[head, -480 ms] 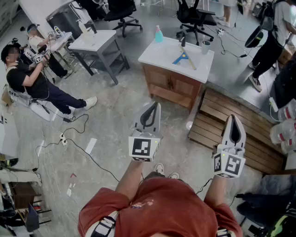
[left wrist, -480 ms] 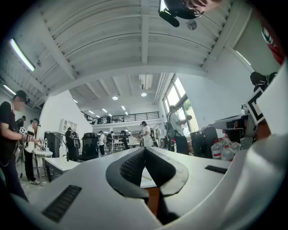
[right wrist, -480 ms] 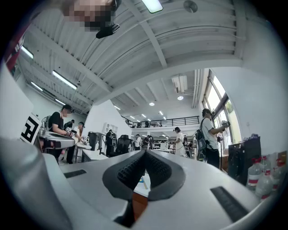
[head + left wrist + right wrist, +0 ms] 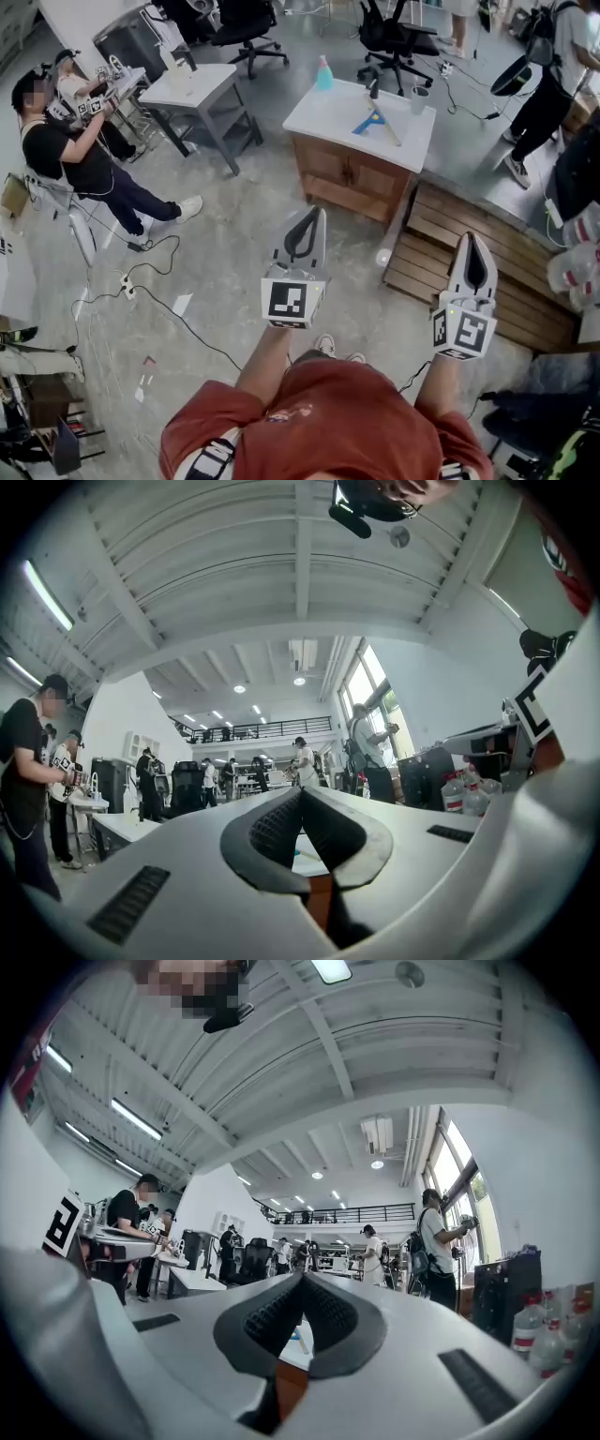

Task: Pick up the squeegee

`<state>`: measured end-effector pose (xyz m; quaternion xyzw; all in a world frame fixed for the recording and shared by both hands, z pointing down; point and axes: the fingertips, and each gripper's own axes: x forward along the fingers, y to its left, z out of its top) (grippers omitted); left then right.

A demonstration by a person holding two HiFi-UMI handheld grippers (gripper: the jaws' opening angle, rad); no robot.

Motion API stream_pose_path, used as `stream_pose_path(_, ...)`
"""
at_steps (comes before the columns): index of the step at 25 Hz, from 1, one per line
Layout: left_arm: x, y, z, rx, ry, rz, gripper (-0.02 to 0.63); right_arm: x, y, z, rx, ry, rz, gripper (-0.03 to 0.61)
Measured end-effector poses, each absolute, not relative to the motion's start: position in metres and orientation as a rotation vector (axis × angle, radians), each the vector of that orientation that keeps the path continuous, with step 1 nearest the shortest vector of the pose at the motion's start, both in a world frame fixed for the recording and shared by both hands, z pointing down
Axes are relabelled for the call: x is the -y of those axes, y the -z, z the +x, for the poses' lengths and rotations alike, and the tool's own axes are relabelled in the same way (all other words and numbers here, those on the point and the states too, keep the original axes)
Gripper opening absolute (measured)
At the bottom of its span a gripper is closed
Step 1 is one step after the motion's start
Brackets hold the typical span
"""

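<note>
Left claw [image 4: 312,214] and right claw [image 4: 472,239] side by side in the foreground of the head view, above bare floor and the edge of a pallet [image 4: 506,281], both pointed roughly level toward the table [image 4: 319,111]. Jaws of each pressed together tip to tip, with nothing between them. Same closed, empty state along the left claw [image 4: 302,794] and the right claw [image 4: 302,1279] in the two gripper views.

Squeegee [image 4: 376,120] flat on the white top of the table, blue head toward the picture's left, pale handle slanting toward the near right edge. Bottle [image 4: 322,71] at the far left corner, cup [image 4: 418,94] at the far right.

Judged stage: approach, at its very start. Squeegee untouched and well apart from both claws. Left to do: closing of the gap to the table, opening of one claw, placement of its jaws around the handle, closure, lift. Choice of claw not determinable from these views, though the right one probably nearer the handle end.
</note>
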<state>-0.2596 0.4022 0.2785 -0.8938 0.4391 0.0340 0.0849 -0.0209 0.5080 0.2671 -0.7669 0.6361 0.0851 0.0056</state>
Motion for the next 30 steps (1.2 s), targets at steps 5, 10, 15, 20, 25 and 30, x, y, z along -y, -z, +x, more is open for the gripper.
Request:
stream_pose_path(5,-0.387,-0.276,-0.280,-1.311,-0.136,-2.658,0.018,-0.490,-0.268,-0.036,-1.966,-0.238,-2.394,0.008)
stream_pose_path(10,-0.369,-0.276,-0.311,-1.319,-0.149,-2.653,0.018,-0.472,-0.267,-0.065,-1.964,-0.236,-2.386,0.008)
stream_pose_path(15,-0.350,-0.291,-0.349,-1.368,-0.127,-2.688,0.018,-0.456,-0.270,-0.099,-1.980,-0.232,-2.386,0.008)
stream_pose_path(20,-0.339,-0.298,-0.364,-1.401,-0.117,-2.693,0.018,-0.445,-0.276,-0.112,-1.995,-0.228,-2.387,0.008)
stream_pose_path(25,-0.335,-0.300,-0.360,-1.372,-0.134,-2.702,0.018,-0.444,-0.277,-0.112,-1.984,-0.249,-2.395,0.008)
stream_pose_path(30,-0.330,-0.293,-0.350,-1.368,-0.159,-2.708,0.018,-0.443,-0.273,-0.103,-1.950,-0.261,-2.416,0.008)
